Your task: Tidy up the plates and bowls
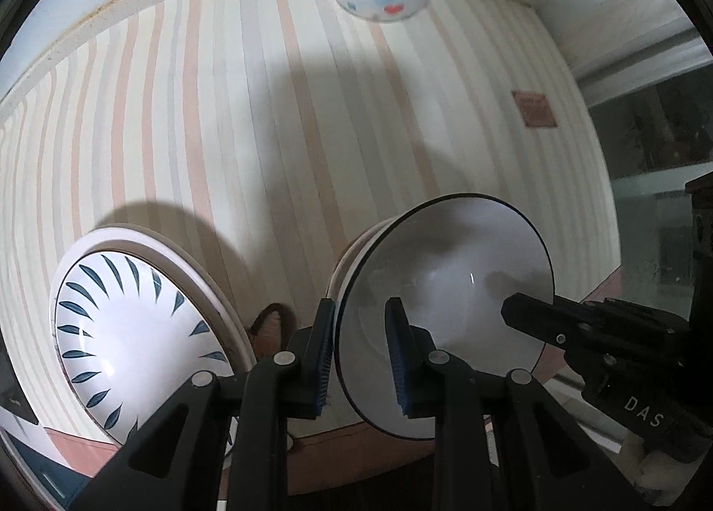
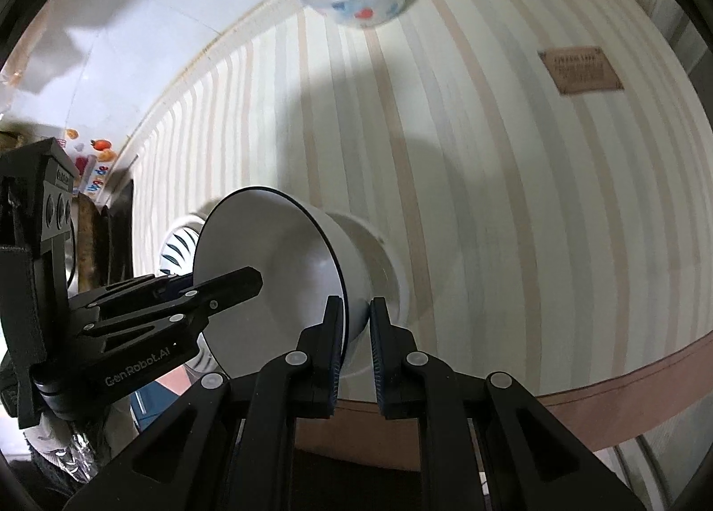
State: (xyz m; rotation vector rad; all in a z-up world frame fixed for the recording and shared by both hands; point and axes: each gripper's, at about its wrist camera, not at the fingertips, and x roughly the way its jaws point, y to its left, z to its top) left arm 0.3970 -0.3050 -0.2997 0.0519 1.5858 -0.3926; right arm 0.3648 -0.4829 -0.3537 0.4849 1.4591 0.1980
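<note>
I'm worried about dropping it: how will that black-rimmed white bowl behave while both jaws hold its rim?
The black-rimmed bowl looks glazed and glossy, so probably slippery. It looks ceramic: likely stiff, fairly heavy and fragile. Held tilted by opposite rim edges, it may pivot.

left hand-held gripper (image 1: 361,359): jaws clamped, level | right hand-held gripper (image 2: 356,352): jaws clamped, level

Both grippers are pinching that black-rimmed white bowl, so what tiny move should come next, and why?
Probably lower the black-rimmed bowl level onto the white dish beneath it. The left gripper and right gripper each clamp its rim, and it sits tilted.
</note>
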